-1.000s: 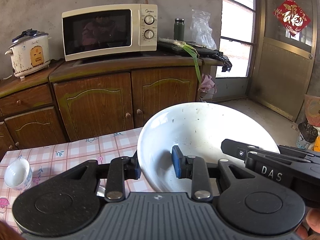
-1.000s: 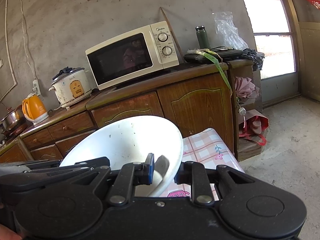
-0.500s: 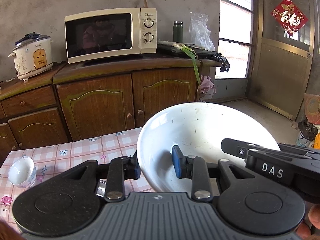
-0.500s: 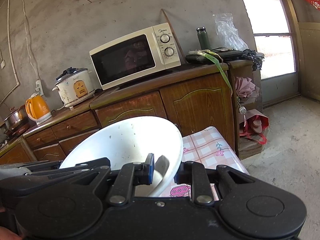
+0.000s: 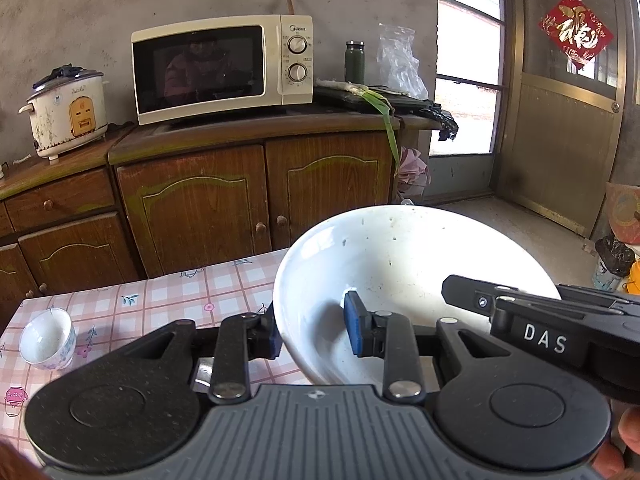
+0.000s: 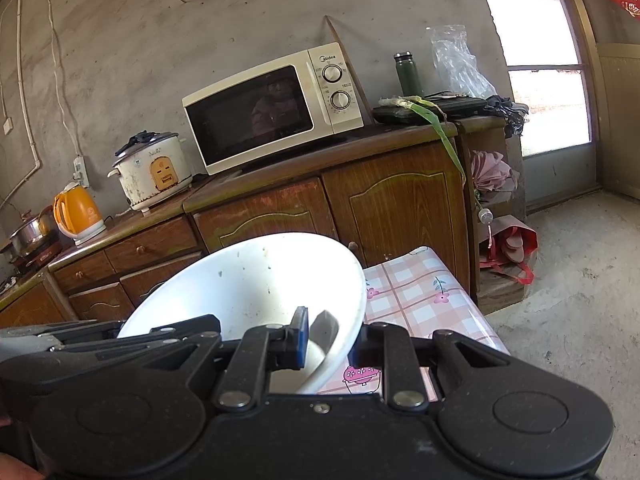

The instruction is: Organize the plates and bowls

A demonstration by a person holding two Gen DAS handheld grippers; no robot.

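Left wrist: both grippers' jaws clamp white bowl point(image 5: 400, 256) rim

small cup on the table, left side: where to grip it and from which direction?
Grip the small cup by its rim, one finger inside and one outside the thin wall, coming from above. It stands upright with its mouth open upward, apart from the big white bowl, and its rounded sides narrowing toward the base would likely slip in a side pinch.

Window daylight, sharp, fisheye-warped edges
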